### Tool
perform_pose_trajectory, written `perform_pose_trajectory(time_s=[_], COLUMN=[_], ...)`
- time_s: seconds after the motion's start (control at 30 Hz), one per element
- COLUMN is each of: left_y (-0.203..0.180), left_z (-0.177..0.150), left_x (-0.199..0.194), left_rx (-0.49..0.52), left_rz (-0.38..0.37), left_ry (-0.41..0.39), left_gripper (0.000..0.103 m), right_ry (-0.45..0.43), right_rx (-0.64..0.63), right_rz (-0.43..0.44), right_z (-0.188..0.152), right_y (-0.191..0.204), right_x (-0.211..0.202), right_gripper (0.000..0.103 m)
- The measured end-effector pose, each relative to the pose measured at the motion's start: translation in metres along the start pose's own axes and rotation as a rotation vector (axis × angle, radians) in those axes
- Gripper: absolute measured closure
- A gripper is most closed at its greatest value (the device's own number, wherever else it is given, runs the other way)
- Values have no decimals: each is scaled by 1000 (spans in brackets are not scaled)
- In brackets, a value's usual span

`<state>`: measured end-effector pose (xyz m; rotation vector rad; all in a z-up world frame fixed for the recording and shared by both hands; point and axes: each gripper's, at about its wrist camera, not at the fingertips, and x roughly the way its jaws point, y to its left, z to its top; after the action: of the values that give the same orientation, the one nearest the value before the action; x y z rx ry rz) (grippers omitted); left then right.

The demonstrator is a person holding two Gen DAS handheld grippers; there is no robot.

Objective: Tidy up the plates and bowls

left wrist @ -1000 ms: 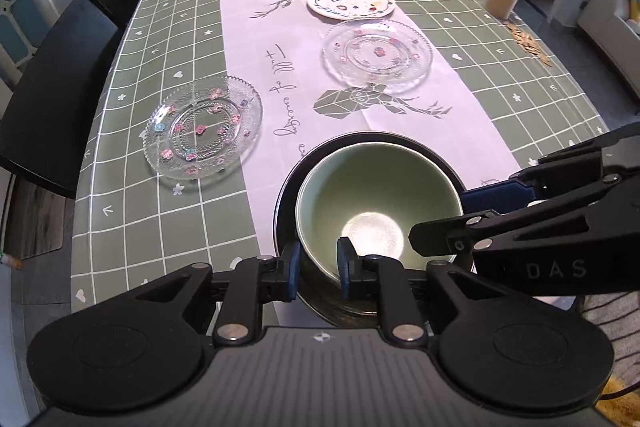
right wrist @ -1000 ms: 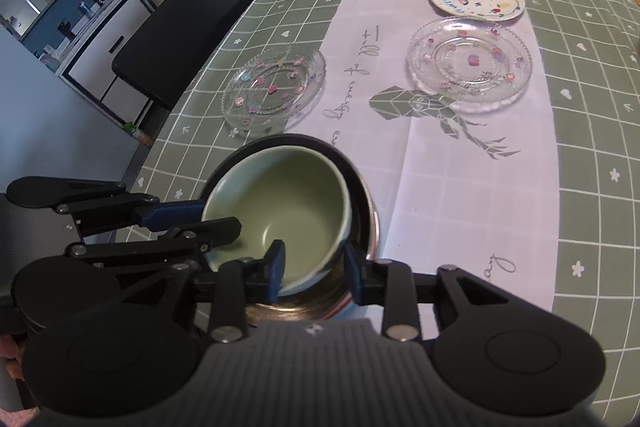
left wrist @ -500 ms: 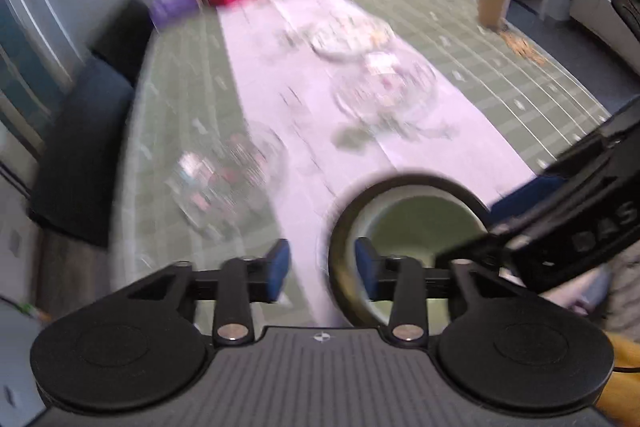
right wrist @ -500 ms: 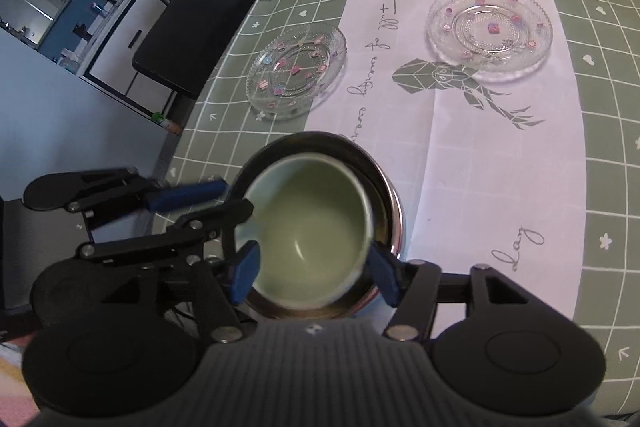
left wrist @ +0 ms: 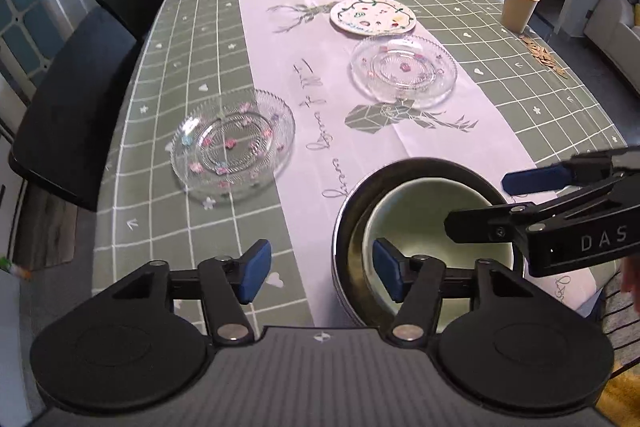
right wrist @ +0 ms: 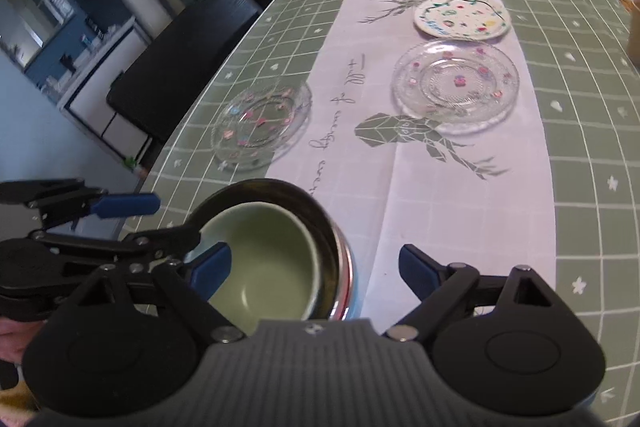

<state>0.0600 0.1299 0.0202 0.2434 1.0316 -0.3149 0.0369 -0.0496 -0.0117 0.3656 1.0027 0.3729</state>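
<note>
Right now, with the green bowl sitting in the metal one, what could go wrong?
The stacked bowls sit near the table's front edge, so a nudge might tip them off. The opening left gripper straddles the metal rim and may snag it when lifting. The glass plate nearby could be knocked.

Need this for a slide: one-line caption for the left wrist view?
Left tool opening beside a green bowl nested in a steel bowl; glass plates await stacking.

Pale green bowl (left wrist: 420, 219), flower-dotted clear glass plates (left wrist: 234, 143), green checked tablecloth (left wrist: 192, 39).
</note>
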Motion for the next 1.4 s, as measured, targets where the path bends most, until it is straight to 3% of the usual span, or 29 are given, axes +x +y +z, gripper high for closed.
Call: perform_pose_trajectory(time_s=[0.1,0.27,0.33,0.4,0.47,0.53,0.67,1.23,1.33,1.4], left_y=[1,2,-1,-3,-2,1,7,28,27,26], left_z=[-4,-9,-10,-12,-15,-16,-13,-2,1,2], left_x=[7,19,25,30,33,35,37,45,47,47], left_rx=[-23,-43,-38,-39,-67,-103,-130,-180,-153,-136], left_rz=[-33,-63,-94,-113,-141,-145,-143,-85,-83,-64], left_ry=[31,65,89,122,124,118,113,79,65,68], left_gripper=[32,31,32,34,43,50,56,57,53,50], right_ry=[-37,14,27,12,-8,-22,-36,-69,-60,-35], right_rx=[74,163,174,177,185,205,189,165,177,209], right_rz=[38,93,105,82,56,62,41,15,14,22], right_z=[-11,-26,-30,-32,-33,-33,-31,-10,-7,-7], right_y=[-11,-20,-19,-17,-17,-20,-17,0,-1,-5], right_x=[3,15,17,17,18,19,21,51,55,59], right_gripper=[18,26,36,40,53,56,57,65,65,57])
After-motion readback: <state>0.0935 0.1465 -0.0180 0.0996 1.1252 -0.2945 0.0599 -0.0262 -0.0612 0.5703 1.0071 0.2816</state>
